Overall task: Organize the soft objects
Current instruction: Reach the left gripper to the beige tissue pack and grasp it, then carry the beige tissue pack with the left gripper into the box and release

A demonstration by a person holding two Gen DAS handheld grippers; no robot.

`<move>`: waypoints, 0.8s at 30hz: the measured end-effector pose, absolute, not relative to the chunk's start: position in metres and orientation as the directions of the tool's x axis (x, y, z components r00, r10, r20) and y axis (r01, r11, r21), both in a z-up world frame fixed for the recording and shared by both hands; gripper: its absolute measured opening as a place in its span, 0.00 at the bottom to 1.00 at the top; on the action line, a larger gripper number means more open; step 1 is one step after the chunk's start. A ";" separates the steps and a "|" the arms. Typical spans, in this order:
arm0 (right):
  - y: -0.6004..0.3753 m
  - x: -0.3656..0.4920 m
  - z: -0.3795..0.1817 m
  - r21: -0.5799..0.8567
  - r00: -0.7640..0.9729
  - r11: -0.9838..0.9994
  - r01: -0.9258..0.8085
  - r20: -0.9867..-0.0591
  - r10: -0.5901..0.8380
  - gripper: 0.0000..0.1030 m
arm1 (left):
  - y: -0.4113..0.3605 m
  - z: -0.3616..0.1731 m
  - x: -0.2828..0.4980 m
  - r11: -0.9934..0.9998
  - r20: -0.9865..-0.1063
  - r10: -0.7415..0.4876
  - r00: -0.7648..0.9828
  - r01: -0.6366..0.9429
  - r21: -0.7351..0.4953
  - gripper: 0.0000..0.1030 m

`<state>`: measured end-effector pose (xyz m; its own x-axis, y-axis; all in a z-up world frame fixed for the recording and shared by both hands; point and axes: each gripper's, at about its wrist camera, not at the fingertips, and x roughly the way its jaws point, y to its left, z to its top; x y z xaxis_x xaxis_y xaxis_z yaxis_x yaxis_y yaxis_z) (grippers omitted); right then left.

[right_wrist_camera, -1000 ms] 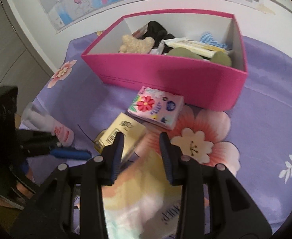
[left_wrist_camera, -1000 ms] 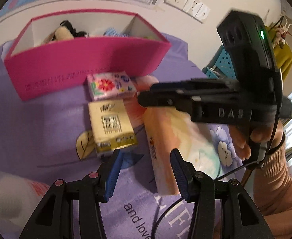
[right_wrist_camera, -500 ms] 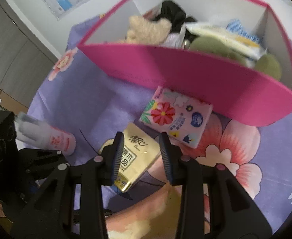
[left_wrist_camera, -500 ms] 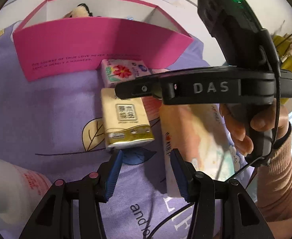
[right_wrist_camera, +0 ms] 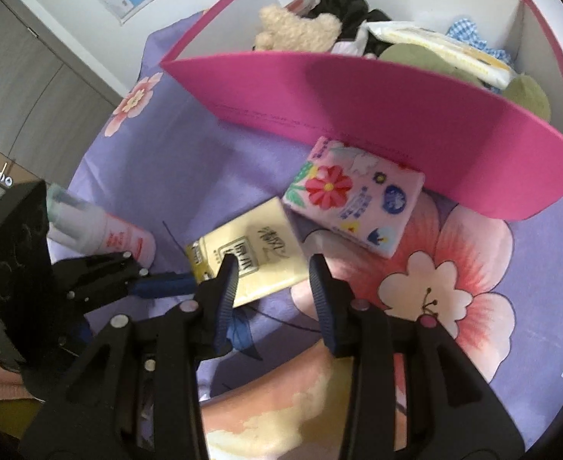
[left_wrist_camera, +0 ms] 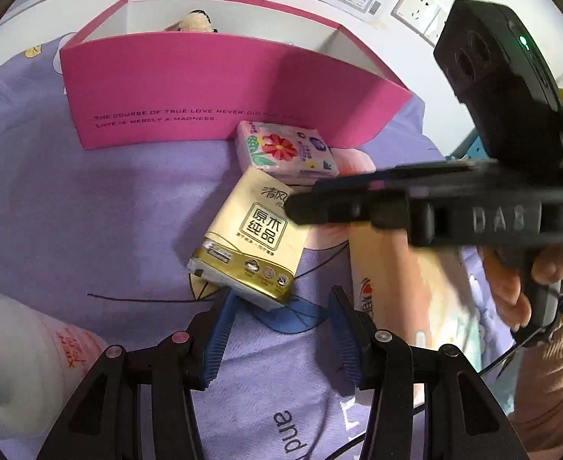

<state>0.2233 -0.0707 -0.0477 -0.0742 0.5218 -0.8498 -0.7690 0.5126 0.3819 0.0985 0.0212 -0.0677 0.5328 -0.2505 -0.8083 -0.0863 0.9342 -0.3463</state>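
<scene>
A yellow tissue pack (left_wrist_camera: 251,245) lies on the purple cloth, also in the right wrist view (right_wrist_camera: 254,257). A pink flowered tissue pack (left_wrist_camera: 285,149) lies behind it against the pink box (left_wrist_camera: 189,107), and shows in the right wrist view (right_wrist_camera: 354,199) too. My left gripper (left_wrist_camera: 281,299) is open and empty, just short of the yellow pack's near end. My right gripper (right_wrist_camera: 272,268) is open and empty, its jaws over the yellow pack's right half. The right gripper's body crosses the left wrist view (left_wrist_camera: 435,211). The box (right_wrist_camera: 396,115) holds a plush bear (right_wrist_camera: 300,30) and other soft items.
A large peach-coloured tissue pack (left_wrist_camera: 396,287) lies right of the yellow one, also low in the right wrist view (right_wrist_camera: 281,414). A white bottle (right_wrist_camera: 101,230) lies on its side at the left, also in the left wrist view (left_wrist_camera: 24,352). A wall stands behind the box.
The right gripper has moved forward and down over the yellow pack. The yellow pack now lies turned at an angle. The left gripper has edged closer to it.
</scene>
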 end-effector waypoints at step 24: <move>-0.083 0.208 -0.043 0.429 -0.036 0.497 -0.755 -0.783 0.621 0.38 | 0.024 -0.031 0.082 0.942 -0.766 -0.215 0.605 -0.077 -0.326 0.42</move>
